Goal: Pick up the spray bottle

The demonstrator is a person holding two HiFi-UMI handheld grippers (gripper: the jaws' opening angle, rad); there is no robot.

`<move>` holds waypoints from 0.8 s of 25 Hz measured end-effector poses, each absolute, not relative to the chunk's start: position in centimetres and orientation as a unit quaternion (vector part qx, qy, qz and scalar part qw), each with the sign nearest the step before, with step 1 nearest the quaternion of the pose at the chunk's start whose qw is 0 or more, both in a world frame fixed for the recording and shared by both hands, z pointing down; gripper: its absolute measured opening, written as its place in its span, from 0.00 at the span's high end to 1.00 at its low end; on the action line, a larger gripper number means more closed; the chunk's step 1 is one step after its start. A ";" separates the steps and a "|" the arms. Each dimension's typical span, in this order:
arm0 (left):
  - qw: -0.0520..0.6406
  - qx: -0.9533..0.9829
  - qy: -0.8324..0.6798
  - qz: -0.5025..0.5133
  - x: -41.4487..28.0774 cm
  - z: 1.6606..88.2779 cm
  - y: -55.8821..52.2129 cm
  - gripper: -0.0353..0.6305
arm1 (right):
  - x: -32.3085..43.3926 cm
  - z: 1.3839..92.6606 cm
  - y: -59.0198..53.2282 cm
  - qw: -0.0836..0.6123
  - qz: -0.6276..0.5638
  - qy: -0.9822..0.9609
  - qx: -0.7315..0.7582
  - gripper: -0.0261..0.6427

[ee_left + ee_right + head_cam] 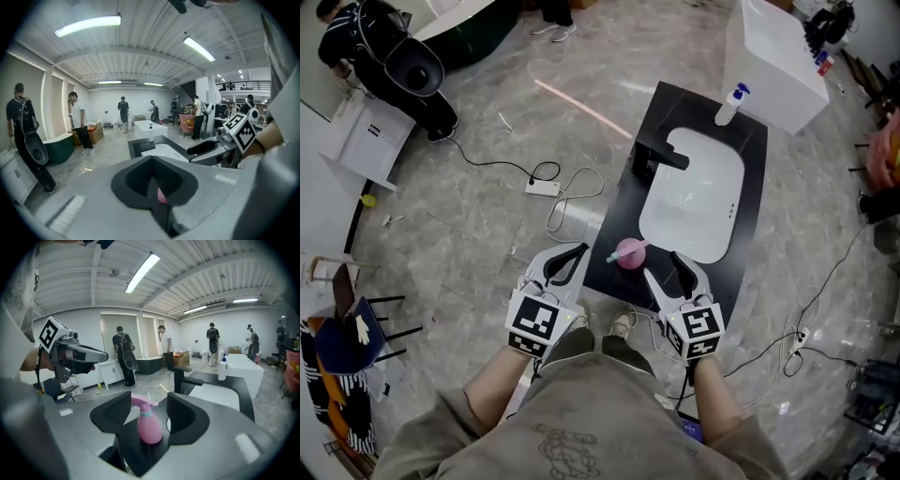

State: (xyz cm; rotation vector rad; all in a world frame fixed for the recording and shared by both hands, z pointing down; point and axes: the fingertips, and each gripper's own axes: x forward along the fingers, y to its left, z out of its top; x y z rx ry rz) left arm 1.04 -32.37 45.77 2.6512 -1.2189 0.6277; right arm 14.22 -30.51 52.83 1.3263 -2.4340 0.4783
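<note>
two tools: left tool (577, 251) clenched, right tool (662, 264) spread open at the spray bottle (629, 253).

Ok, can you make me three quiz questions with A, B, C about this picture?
1. Where does the spray bottle stand? A) on the floor B) on the black counter by the white sink C) on a chair
2. What colour is it? A) pink B) green C) yellow
3. How are the jaws of the right gripper? A) shut B) apart, bottle between them C) gripping a cable
Answers: B, head view shows it there; A, its body is pink; B, right gripper view shows them apart.
</note>
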 end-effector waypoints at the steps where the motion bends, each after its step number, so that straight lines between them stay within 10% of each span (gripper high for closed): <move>1: 0.084 0.886 -0.402 0.216 1.0 46.6 -32.4 0.95 | 13.9 53.6 -30.5 0.172 0.171 -0.852 0.464 0.58; 20: 0.150 0.881 -0.371 0.253 -1.1 54.5 -33.2 0.95 | 9.8 62.0 -33.2 0.244 0.162 -0.848 0.442 0.57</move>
